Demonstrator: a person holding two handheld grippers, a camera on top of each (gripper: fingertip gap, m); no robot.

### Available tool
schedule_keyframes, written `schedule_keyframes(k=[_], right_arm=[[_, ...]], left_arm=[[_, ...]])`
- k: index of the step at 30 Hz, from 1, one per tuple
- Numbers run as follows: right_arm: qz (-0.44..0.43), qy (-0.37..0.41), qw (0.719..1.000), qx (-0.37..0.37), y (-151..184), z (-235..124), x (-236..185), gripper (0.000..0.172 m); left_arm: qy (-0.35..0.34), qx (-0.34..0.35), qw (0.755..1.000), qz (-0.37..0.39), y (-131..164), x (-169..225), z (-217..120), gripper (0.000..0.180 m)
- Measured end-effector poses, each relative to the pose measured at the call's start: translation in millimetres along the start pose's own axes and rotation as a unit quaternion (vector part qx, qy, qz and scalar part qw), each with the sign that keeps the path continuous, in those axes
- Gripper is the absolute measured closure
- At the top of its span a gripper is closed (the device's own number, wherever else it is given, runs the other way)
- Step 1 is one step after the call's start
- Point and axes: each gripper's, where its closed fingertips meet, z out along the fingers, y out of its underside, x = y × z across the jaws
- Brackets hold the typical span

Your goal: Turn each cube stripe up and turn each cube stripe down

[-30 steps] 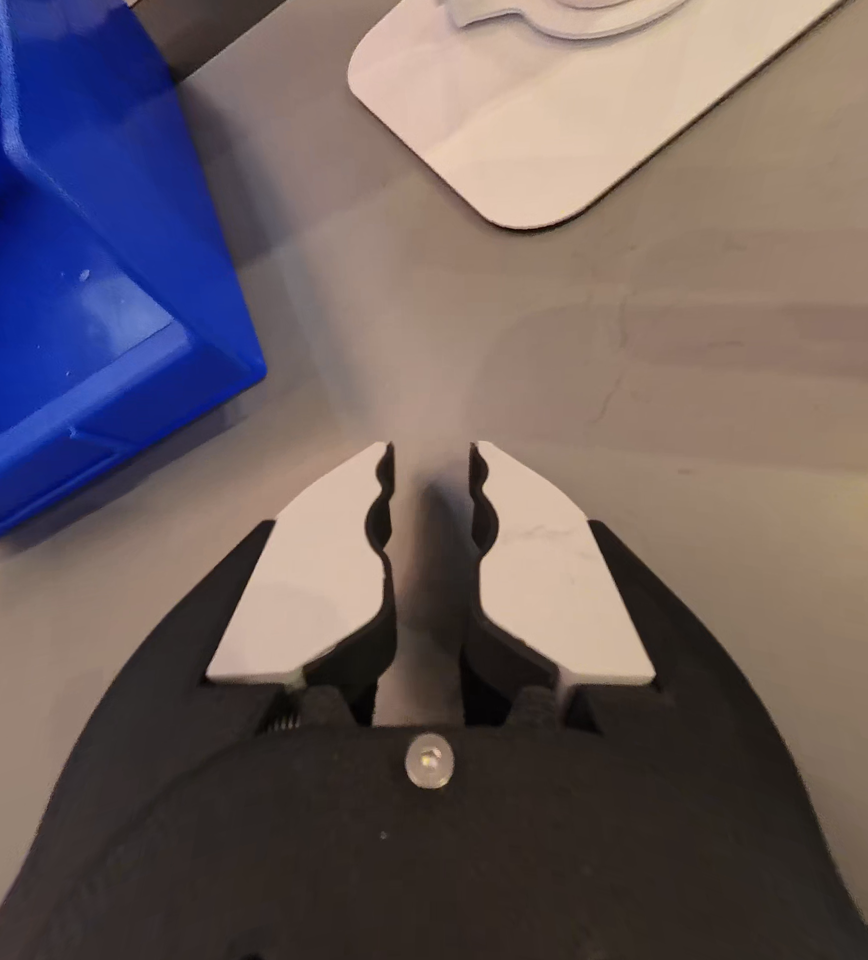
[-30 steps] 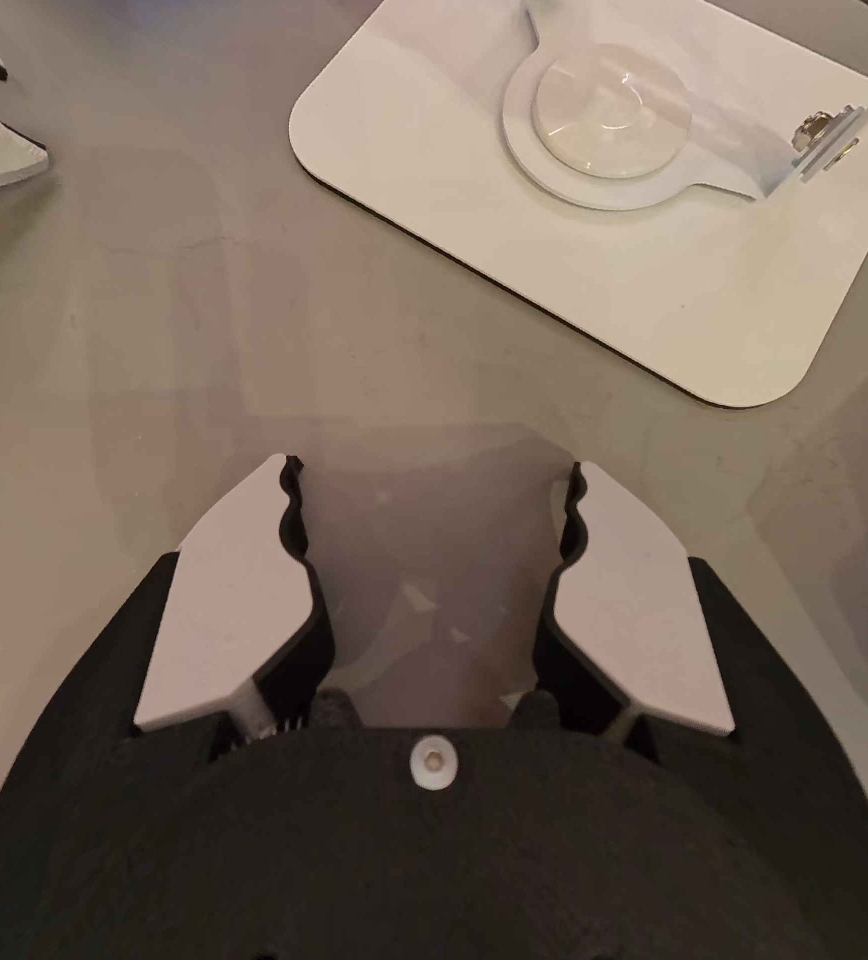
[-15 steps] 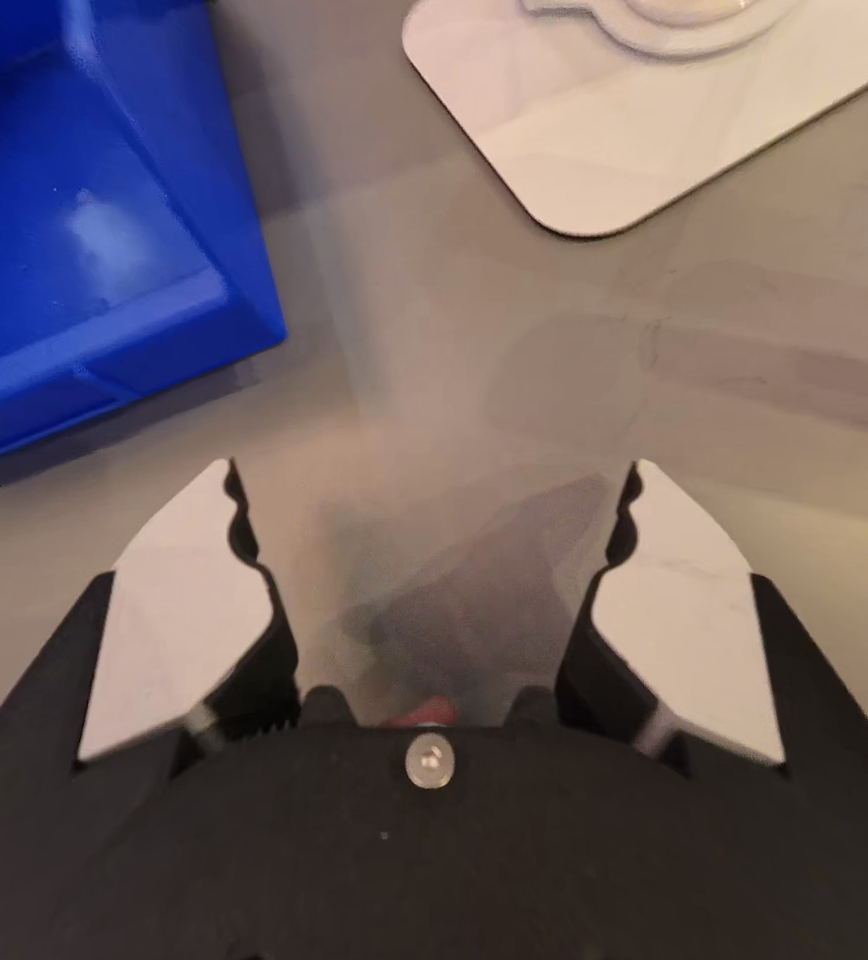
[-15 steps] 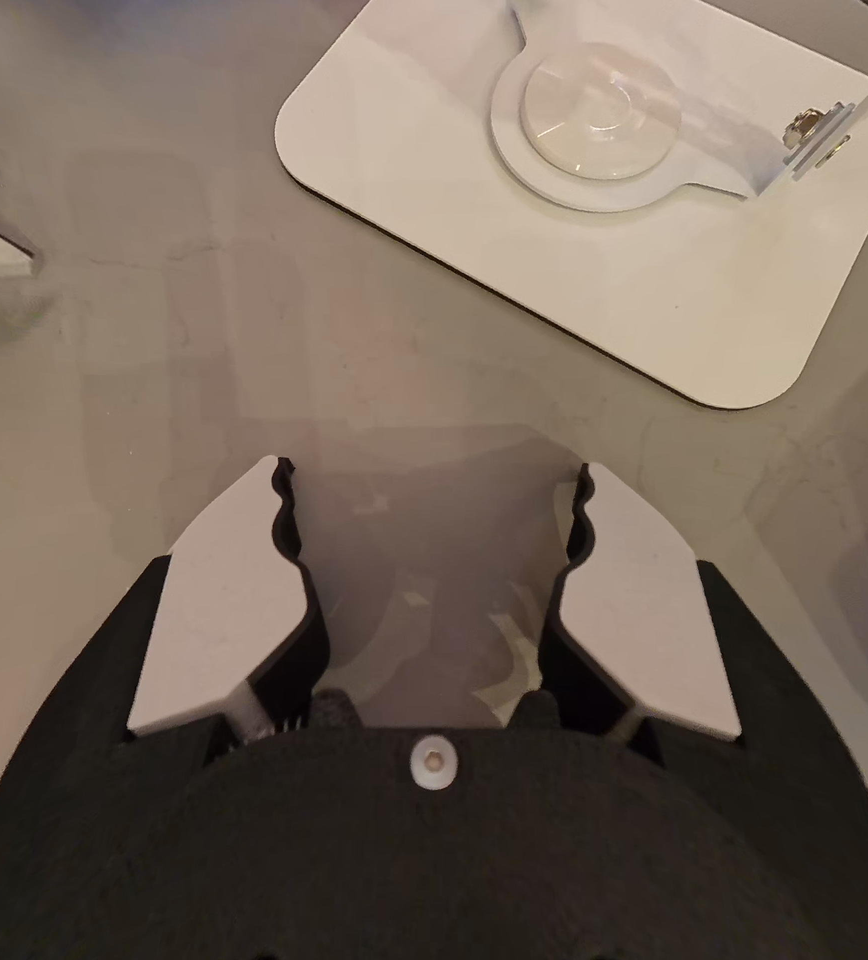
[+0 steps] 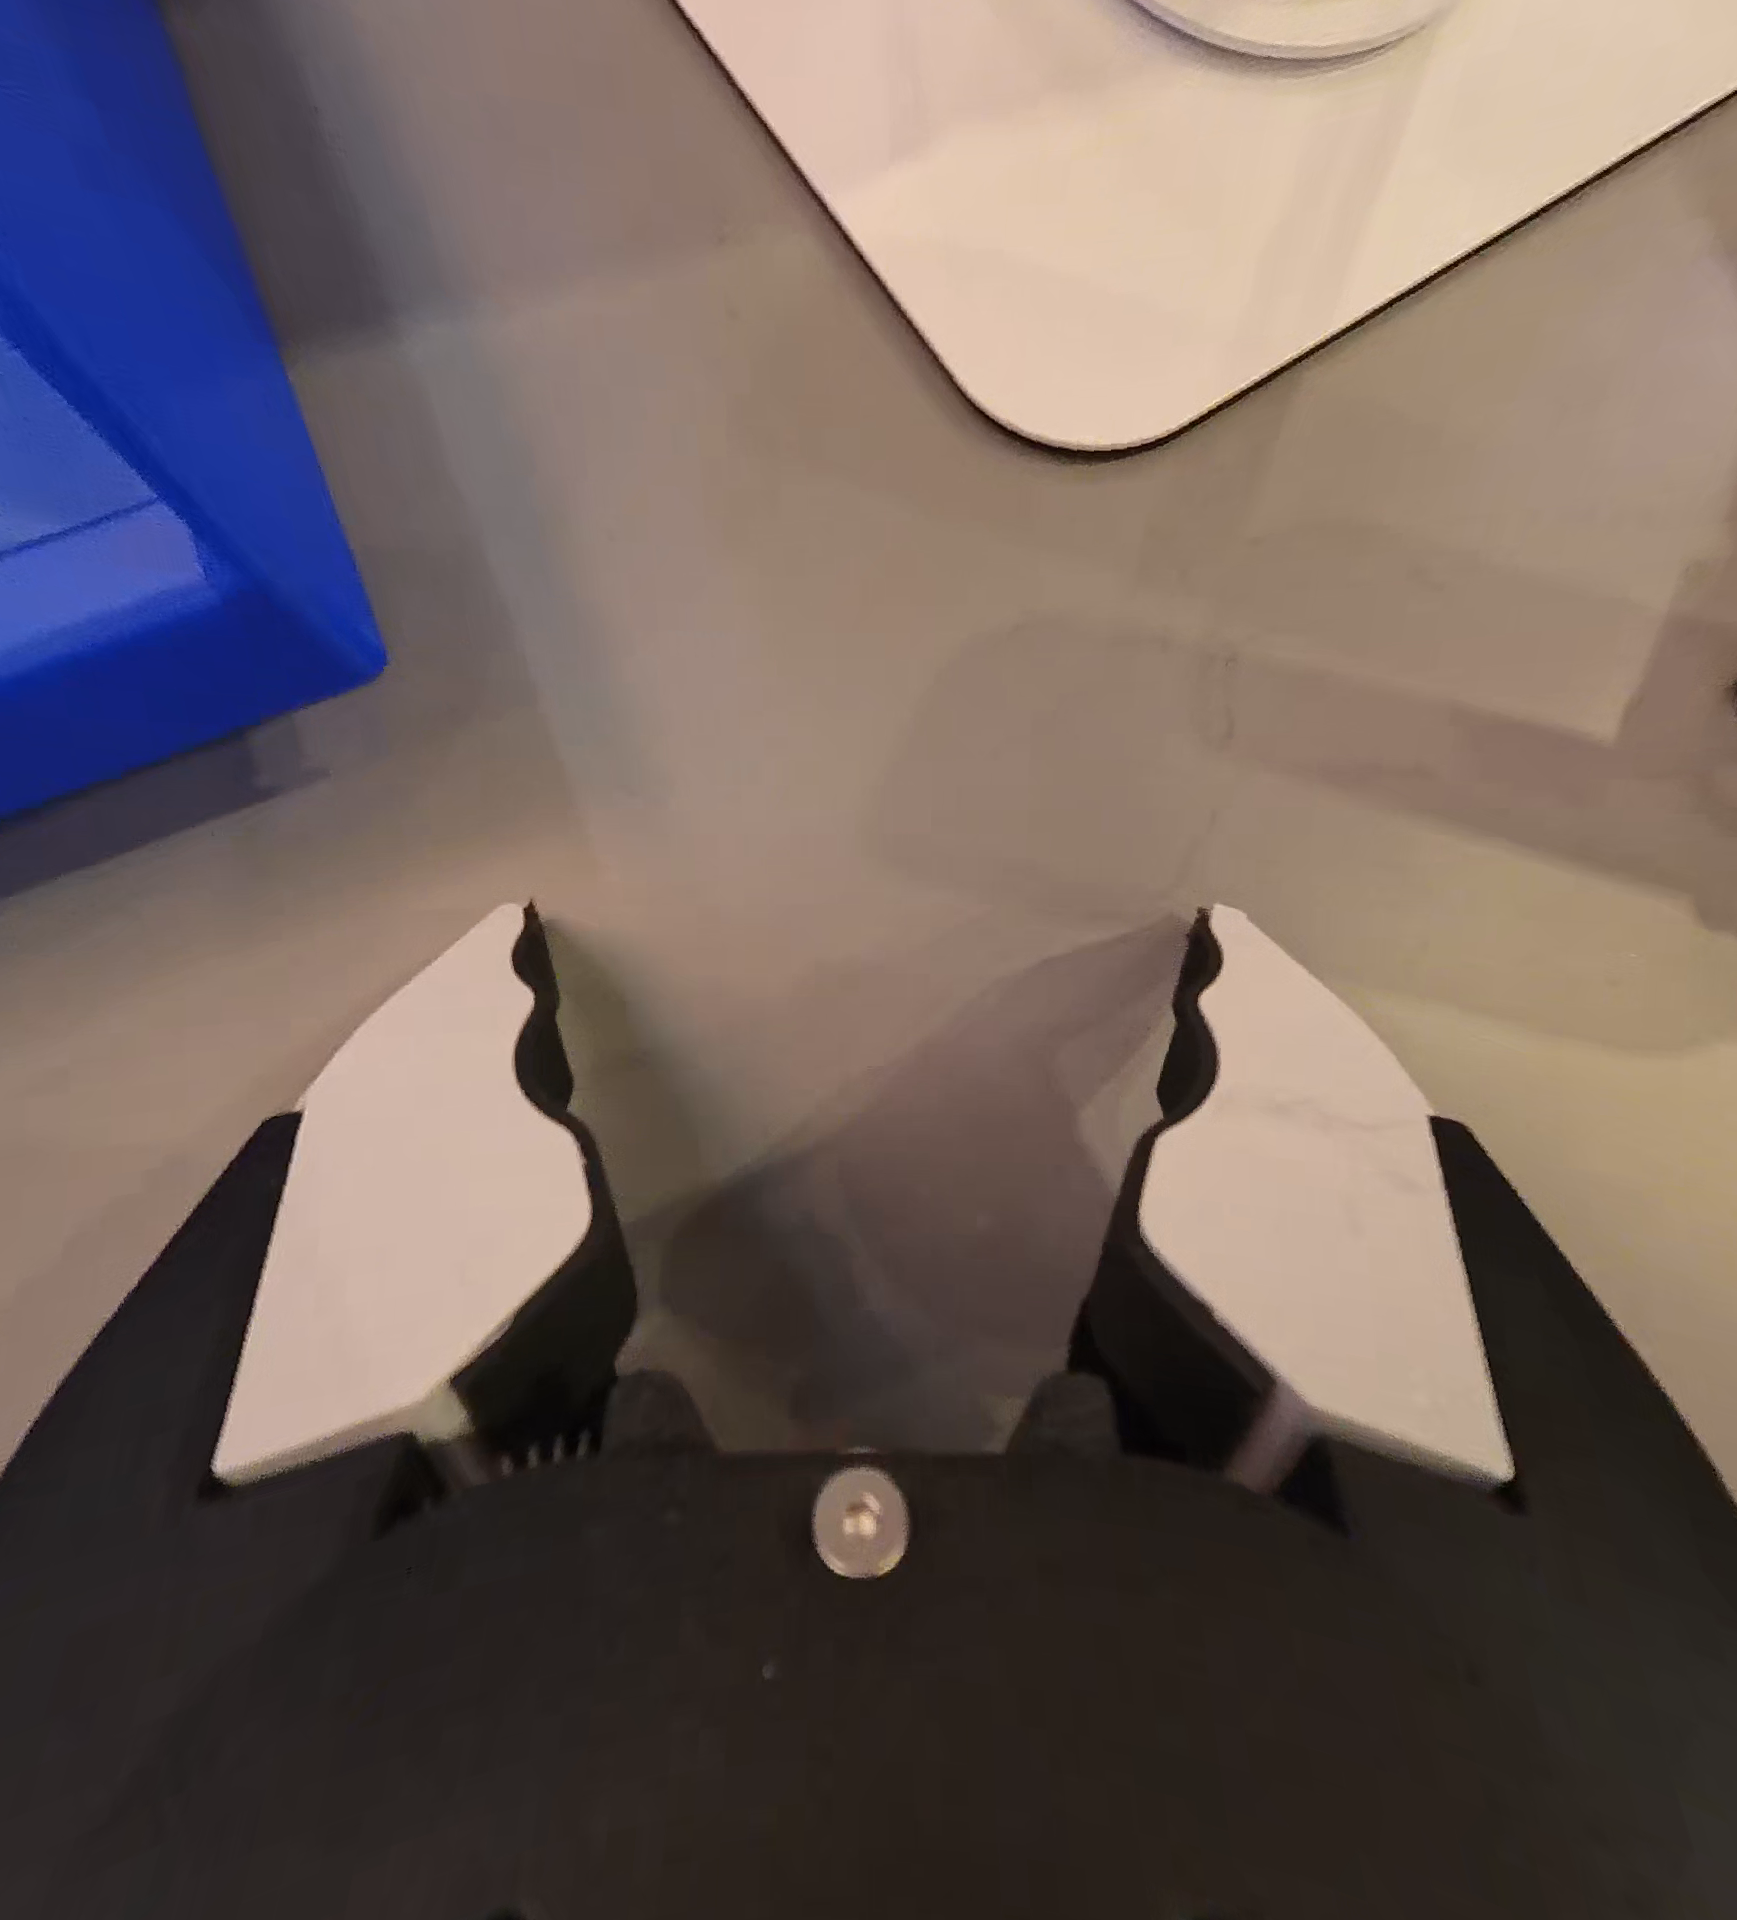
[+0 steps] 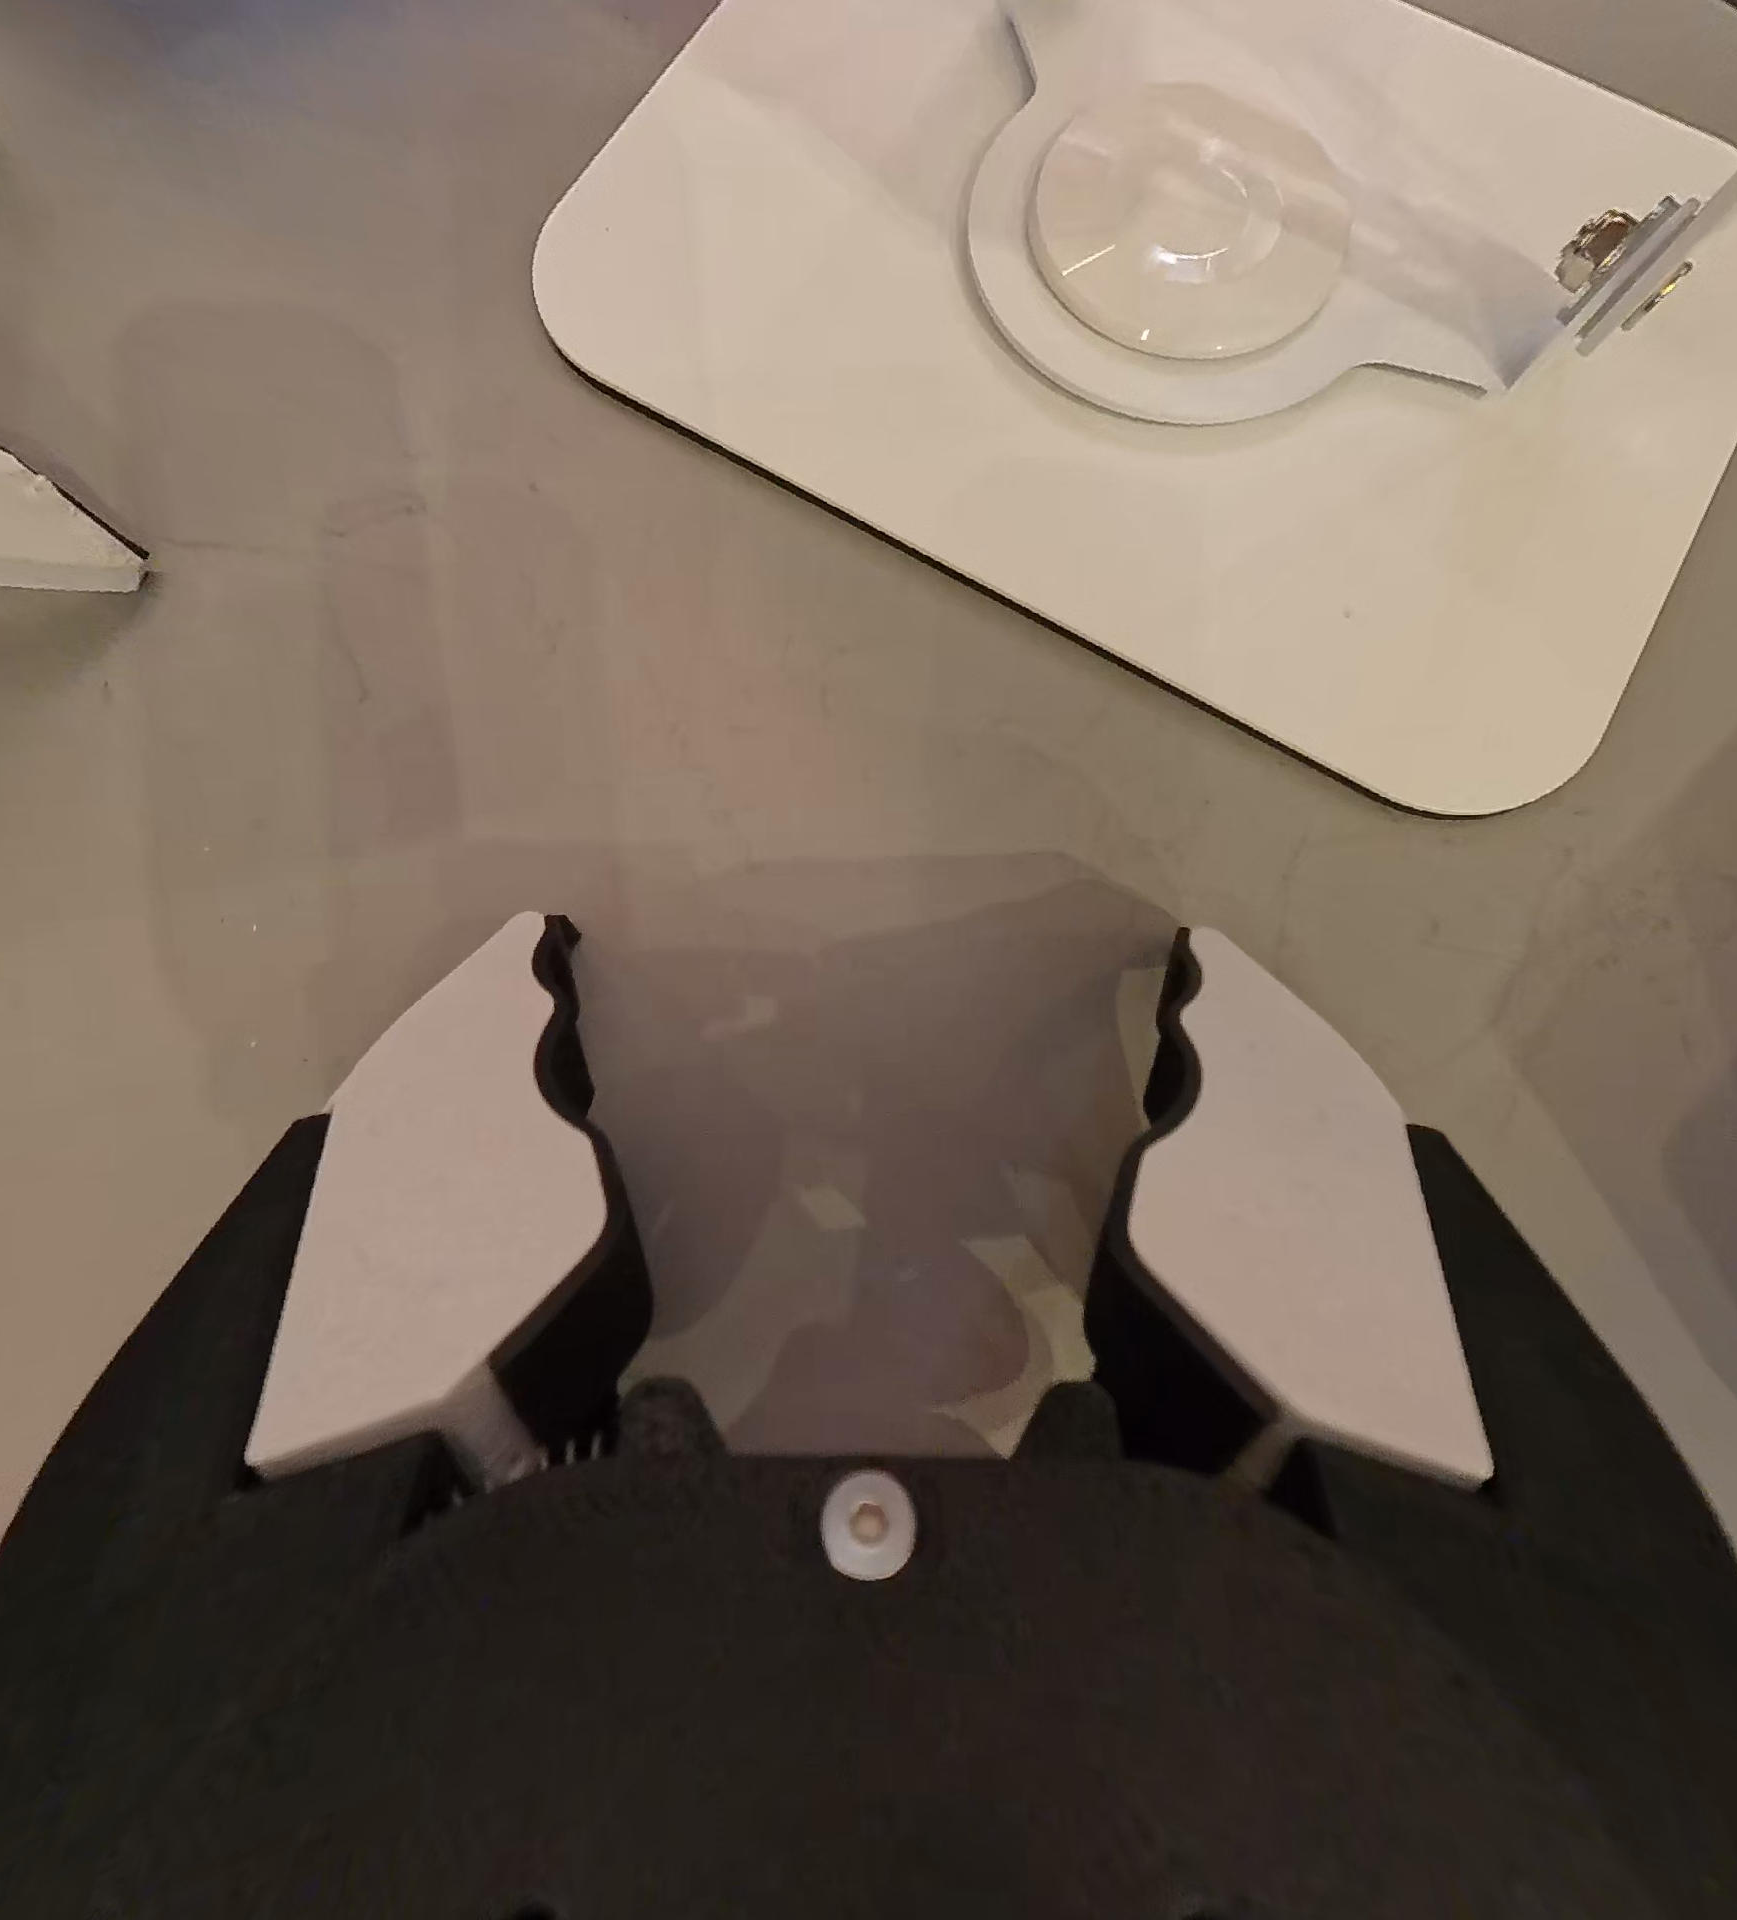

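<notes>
1. Left gripper (image 5: 864, 914) spread wide over bare grey counter (image 5: 843, 644), nothing between the white fingers (image 5: 428, 1174), dark wavy pads facing each other across open space.
2. Right gripper (image 6: 869, 925) likewise parted wide, nothing caught, only shadowed counter showing between its fingers (image 6: 448, 1174).
3. Blue bin (image 5: 95, 436) sitting off to the left gripper's left, one corner jutting toward the middle of the counter, well clear of the fingertips.
4. White board (image 6: 1259, 499) with rounded corners lying flat ahead of the right gripper, set at a slant, its near corner pointing back at the right finger but still apart from it.
5. On that board, a white ring-shaped bracket (image 6: 1051, 343) cradling a clear round dome (image 6: 1191, 234), with a white upright strip (image 6: 1674, 197) rising at the far right.
6. From the right wrist view, tips of the left gripper peeking in at the left border, also parted.
7. Cubes: none visible in either view, so no telling where they sit or which way any stripe faces.
</notes>
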Motion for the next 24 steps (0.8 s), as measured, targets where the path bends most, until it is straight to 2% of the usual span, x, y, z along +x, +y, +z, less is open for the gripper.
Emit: schedule_keyframes(k=[1,24], right_arm=[[0.000,0.000,1.000,0.000,0.0,0.0,0.1,0.065],[-0.016,-0.015,1.000,-0.001,1.0,-0.7,-0.7,0.062]], left_arm=[[0.000,0.000,1.000,0.000,0.1,-0.1,0.0,0.069],[-0.003,-0.001,1.000,-0.003,0.2,-1.3,0.2,0.067]])
